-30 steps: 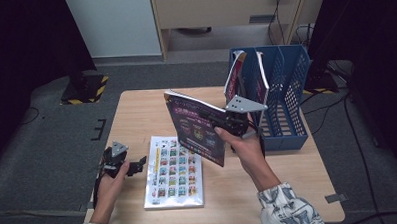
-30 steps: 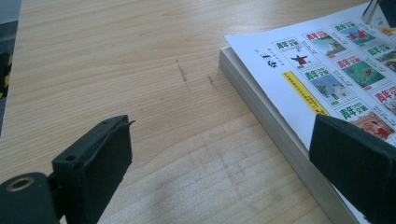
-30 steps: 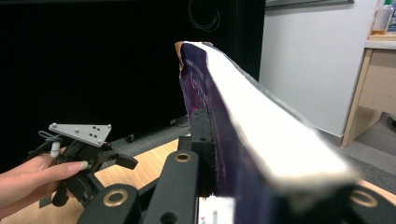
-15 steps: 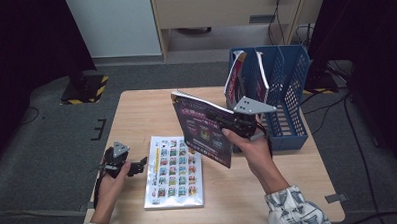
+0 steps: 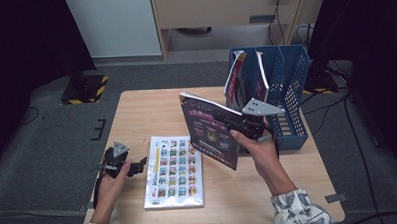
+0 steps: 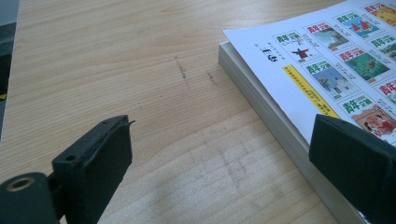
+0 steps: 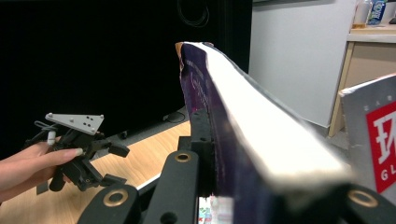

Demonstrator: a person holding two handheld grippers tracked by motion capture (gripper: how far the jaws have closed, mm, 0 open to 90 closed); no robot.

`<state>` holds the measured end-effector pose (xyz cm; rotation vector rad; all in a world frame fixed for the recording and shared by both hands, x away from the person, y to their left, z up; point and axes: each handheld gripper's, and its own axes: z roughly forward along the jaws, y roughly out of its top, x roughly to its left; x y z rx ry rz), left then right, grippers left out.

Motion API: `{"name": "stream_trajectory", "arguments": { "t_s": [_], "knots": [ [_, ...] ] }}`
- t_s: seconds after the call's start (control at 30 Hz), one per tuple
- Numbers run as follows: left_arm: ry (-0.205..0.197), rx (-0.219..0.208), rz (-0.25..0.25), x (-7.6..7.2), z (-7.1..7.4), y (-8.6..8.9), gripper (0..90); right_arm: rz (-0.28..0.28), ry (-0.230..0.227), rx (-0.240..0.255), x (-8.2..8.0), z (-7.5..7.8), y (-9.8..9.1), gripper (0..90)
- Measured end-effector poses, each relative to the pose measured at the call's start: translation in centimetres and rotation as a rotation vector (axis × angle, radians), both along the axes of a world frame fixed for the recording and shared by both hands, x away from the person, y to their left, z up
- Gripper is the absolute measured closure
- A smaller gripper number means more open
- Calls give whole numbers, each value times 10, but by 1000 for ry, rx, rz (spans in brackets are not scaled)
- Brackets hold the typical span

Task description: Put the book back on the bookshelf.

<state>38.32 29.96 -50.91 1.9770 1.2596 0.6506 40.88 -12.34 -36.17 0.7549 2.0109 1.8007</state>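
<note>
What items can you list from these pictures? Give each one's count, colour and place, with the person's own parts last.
Table: one, light wood, centre.
Purple book: one, dark purple cover, held upright above the table.
White book: one, white with coloured picture squares, flat on the table.
File rack: one, blue, table's far right corner, magazines inside.
Left gripper: one, black, open, beside the white book.
Right gripper: one, black, shut on the purple book.

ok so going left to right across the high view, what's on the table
left hand-held gripper → white book lying flat → purple book held up in the right hand-held gripper → blue file rack at the right edge
</note>
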Motion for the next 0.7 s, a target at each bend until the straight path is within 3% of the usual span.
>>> {"name": "stream_trajectory", "arguments": {
  "t_s": [0.37,0.7],
  "knots": [
    [-4,-3,-1,0,0,0,57,-9,4,12,-3,-2,-7,836],
    [-6,-1,1,0,1,0,57,-26,8,9,-12,-4,-26,836]
  ]
}}
